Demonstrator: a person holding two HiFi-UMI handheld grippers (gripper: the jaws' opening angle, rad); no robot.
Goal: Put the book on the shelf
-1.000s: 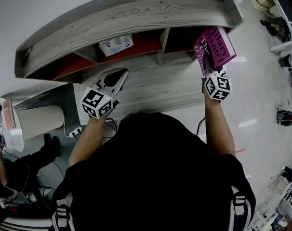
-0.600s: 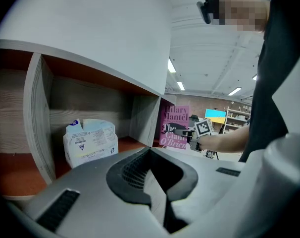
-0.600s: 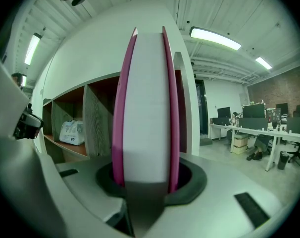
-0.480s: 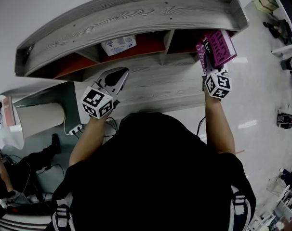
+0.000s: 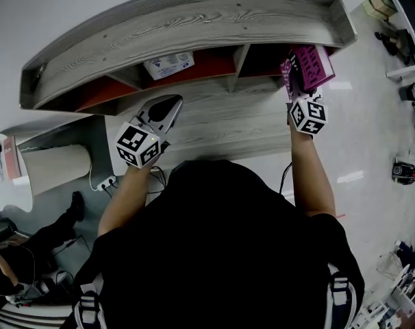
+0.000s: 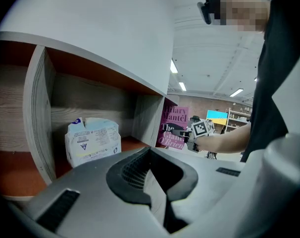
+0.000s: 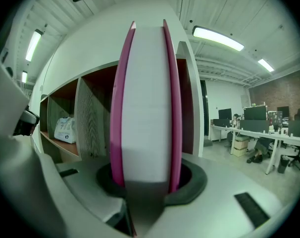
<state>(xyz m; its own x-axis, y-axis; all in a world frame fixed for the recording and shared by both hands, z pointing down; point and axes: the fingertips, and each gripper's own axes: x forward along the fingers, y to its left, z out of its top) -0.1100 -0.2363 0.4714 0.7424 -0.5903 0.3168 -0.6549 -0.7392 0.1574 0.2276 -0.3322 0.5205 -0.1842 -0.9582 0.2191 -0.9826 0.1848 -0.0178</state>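
**Book at the shelf's right end**

My right gripper has its 2 jaws clamped on the pink book, held upright at the mouth of the shelf's right-end compartment. My left gripper hangs empty with its jaws together, in front of the middle compartment, where a white packet sits.

The shelf's right compartment lies free past the divider; a white packet blocks the middle one.

The left claw, jaws together and empty, faces a grey wood-grain shelf compartment holding a white printed packet. Beyond the divider, the right claw grips an upright magenta book.
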